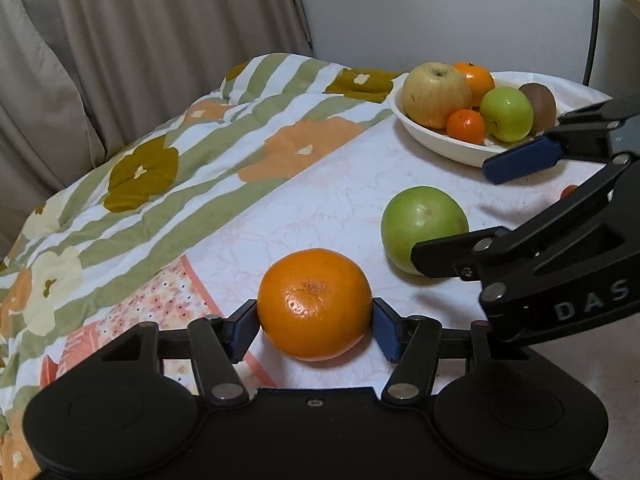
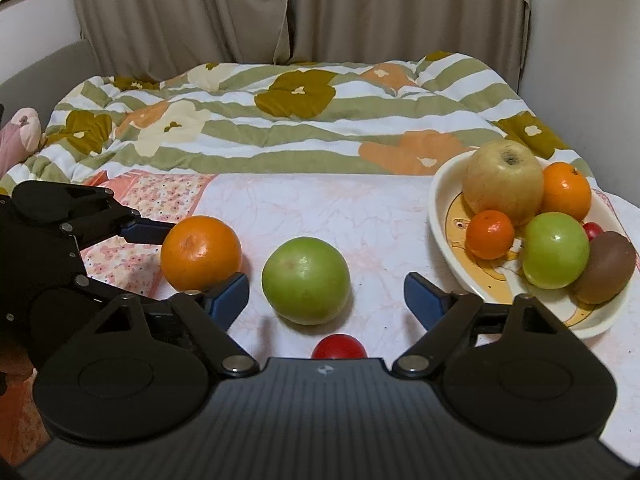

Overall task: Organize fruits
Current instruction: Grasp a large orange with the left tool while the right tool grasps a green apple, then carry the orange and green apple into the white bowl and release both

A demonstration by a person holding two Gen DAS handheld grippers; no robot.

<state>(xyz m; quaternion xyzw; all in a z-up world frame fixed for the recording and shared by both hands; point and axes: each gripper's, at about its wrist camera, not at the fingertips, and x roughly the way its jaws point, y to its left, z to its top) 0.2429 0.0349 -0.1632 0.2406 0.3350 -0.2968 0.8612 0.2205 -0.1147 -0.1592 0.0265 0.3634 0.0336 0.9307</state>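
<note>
Three loose fruits are left on the cloth-covered surface (image 2: 340, 208): an orange (image 1: 314, 304), a green apple (image 2: 306, 280) and a small red fruit (image 2: 339, 347). The orange is bracketed by the left gripper (image 1: 316, 322), its pads touching or nearly touching both sides. The right gripper (image 2: 326, 296) is spread wide around the apple, clear of it. The round orange could be squeezed out and sent rolling by an off-centre pinch. The white dish (image 2: 440, 216) is already heaped. A floral quilt (image 2: 280, 120) and beige curtains (image 2: 280, 8) are seen behind.
</note>
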